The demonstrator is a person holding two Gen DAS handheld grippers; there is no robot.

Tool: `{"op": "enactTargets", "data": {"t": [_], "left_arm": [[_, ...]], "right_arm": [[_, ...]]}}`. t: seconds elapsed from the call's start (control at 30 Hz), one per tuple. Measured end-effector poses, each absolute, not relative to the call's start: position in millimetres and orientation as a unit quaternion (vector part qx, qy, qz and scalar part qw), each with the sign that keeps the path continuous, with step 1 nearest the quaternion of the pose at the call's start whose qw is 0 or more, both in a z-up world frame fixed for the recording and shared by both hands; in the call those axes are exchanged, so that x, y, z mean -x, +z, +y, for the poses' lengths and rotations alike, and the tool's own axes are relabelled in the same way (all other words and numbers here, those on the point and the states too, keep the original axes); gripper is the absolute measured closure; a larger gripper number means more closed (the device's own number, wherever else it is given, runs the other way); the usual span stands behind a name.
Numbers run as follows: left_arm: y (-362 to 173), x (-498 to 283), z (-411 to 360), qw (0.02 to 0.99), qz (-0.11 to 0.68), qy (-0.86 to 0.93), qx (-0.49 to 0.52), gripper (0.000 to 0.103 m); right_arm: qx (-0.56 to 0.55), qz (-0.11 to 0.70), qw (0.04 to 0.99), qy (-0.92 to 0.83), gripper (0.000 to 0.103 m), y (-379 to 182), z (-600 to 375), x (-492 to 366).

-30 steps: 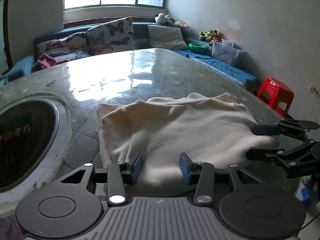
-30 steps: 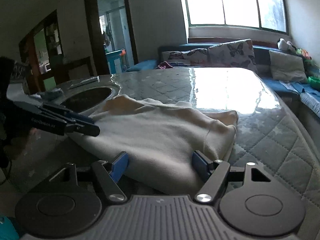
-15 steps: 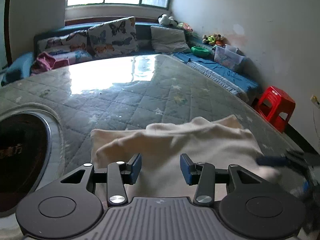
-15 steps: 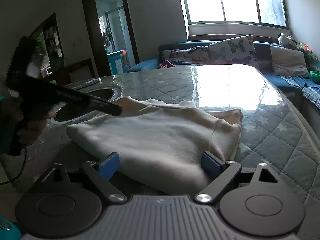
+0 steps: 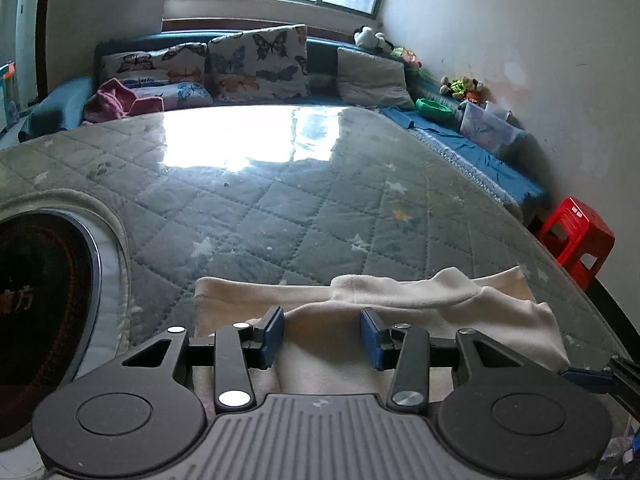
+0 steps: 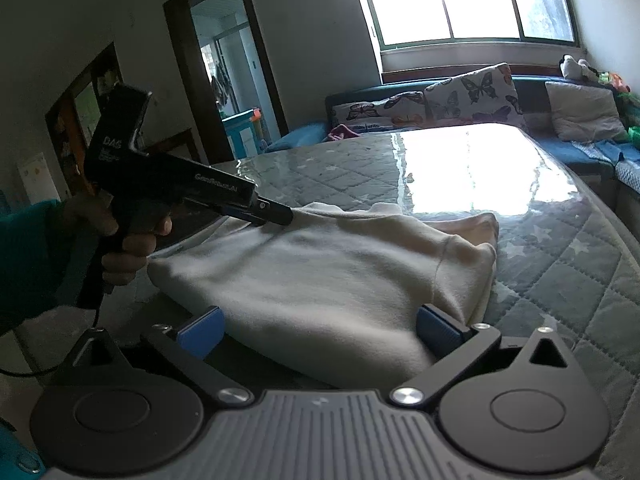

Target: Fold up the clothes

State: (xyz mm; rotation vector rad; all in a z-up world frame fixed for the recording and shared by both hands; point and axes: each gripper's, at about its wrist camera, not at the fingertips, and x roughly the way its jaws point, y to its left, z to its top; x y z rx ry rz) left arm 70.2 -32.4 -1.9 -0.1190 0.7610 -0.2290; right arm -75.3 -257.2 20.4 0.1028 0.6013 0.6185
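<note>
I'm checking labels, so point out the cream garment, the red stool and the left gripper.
cream garment (image 6: 320, 276), right wrist view, middle of the folded top layer.
red stool (image 5: 576, 236), left wrist view, its seat.
left gripper (image 5: 322, 334), left wrist view, between its fingertips.

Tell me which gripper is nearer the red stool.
Right. The right gripper sits at the cream garment's corner on the red stool's side; the left gripper is over the garment's middle, farther away.

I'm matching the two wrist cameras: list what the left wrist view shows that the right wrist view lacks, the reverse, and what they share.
Only the left wrist view: the red plastic stool and the clear storage box.

Only the right wrist view: the open doorway, and the person's hand holding the left gripper.

Both: the cream sweater on the quilted table, and the butterfly cushions.
</note>
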Motion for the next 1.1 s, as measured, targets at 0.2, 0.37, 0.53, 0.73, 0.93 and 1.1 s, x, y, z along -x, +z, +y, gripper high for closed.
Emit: {"op": "enactTargets", "data": {"t": [0.2, 0.37, 0.53, 0.73, 0.93, 1.1], "left_arm": [[8.2, -46.7, -30.3, 0.924, 0.362, -0.114, 0.046, 0.047], [6.0, -27.7, -20.5, 0.928, 0.362, -0.077, 0.037, 0.047], [0.4, -17.2, -4.5, 0.926, 0.371, -0.043, 0.057, 0.047], [-7.1, -12.4, 8.2, 0.921, 0.378, -0.036, 0.086, 0.047], [-6.6, -11.2, 2.9, 0.921, 0.379, -0.039, 0.078, 0.050], [-6.0, -12.2, -10.6, 0.918, 0.383, -0.065, 0.080, 0.050]], "right_arm": [[-0.069, 0.296, 0.905, 0.299, 0.000, 21.6, -258.9, 74.5], [-0.060, 0.295, 0.907, 0.293, 0.000, 24.9, -252.7, 76.2], [-0.038, 0.278, 0.913, 0.296, 0.000, 34.9, -242.7, 82.0], [-0.002, 0.274, 0.909, 0.315, 0.000, 35.8, -225.0, 79.5], [0.044, 0.300, 0.902, 0.308, 0.000, 25.6, -217.6, 73.5], [0.074, 0.311, 0.905, 0.282, 0.000, 23.6, -219.6, 73.3]]}}
